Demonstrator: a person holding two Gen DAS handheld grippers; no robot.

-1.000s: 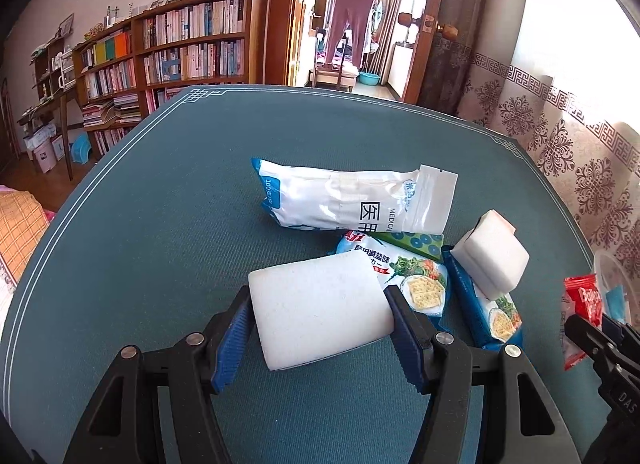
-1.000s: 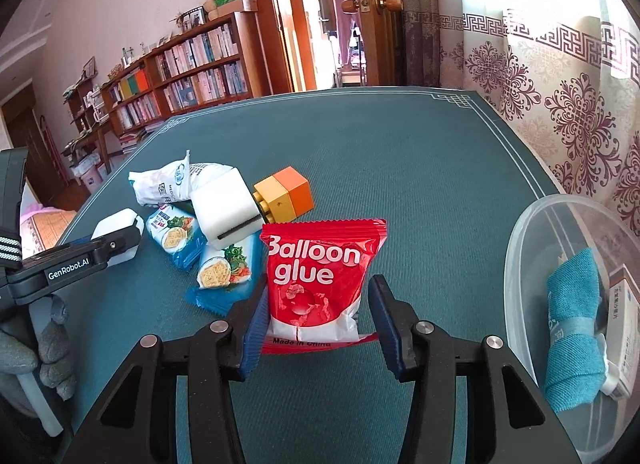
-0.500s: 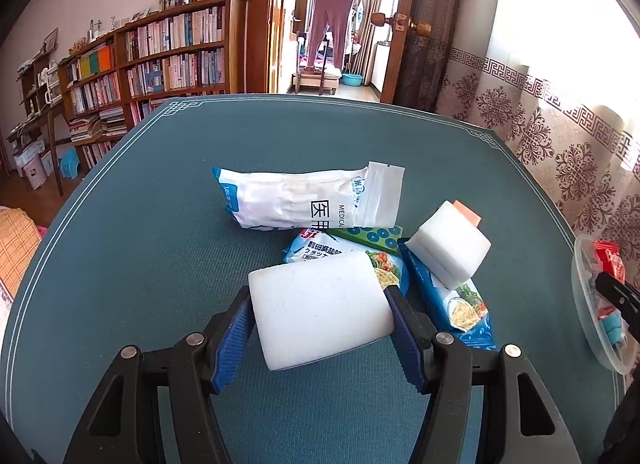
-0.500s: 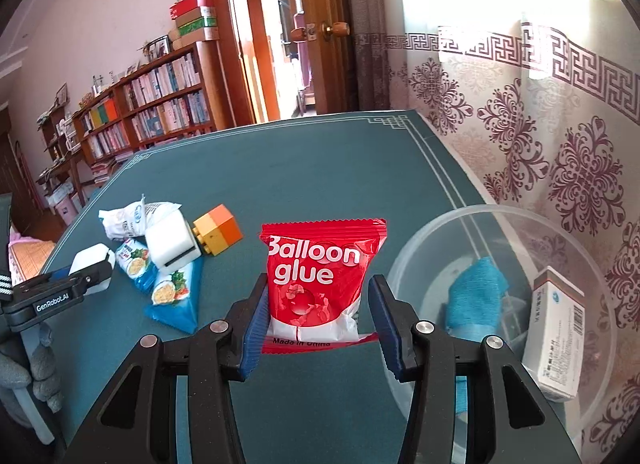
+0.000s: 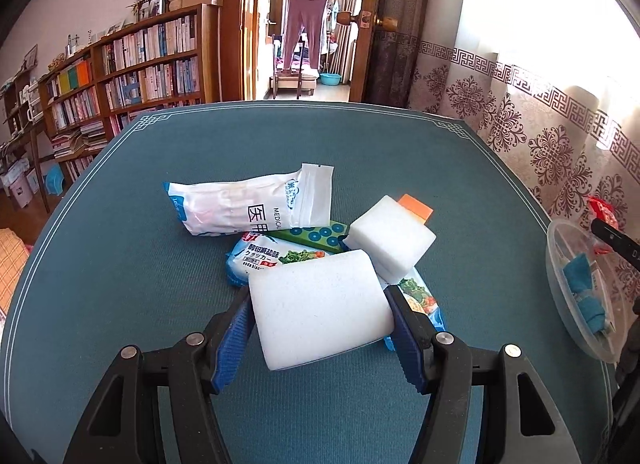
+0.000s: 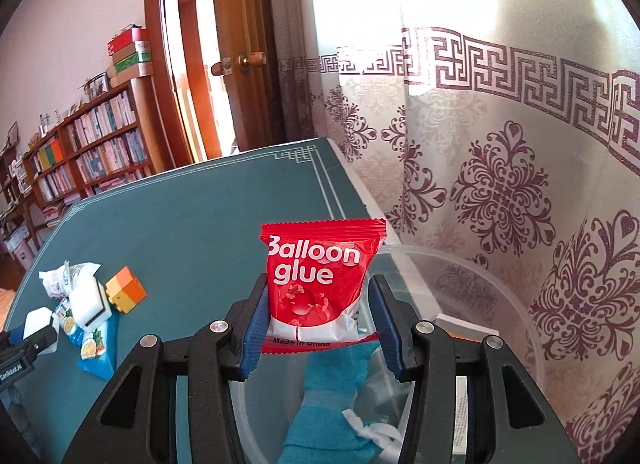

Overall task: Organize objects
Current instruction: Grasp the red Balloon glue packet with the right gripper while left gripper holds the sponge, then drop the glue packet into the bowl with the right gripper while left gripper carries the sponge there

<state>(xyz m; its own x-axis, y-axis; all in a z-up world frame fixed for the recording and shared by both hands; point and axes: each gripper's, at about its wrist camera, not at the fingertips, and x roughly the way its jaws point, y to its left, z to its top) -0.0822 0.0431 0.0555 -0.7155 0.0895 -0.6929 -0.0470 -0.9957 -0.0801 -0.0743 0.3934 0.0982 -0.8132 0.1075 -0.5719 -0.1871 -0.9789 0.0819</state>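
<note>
My right gripper (image 6: 318, 318) is clamped on the red Balloon glue sachet (image 6: 320, 284), held over the clear plastic tub (image 6: 516, 304): light, crinkly foil, slippery, so I pinch it low across the flat sides. My left gripper (image 5: 320, 324) squeezes a white foam sponge block (image 5: 320, 312), soft and springy, feather-light, gripped across its broad faces above the teal felt counter (image 5: 120, 264). Beyond it lie glossy cracker packets (image 5: 264, 260), a second sponge block (image 5: 390, 244) and a limp white medical pouch (image 5: 248, 204).

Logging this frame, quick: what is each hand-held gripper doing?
Left hand-held gripper: closed on the white sponge.
Right hand-held gripper: closed on the red packet.
</note>
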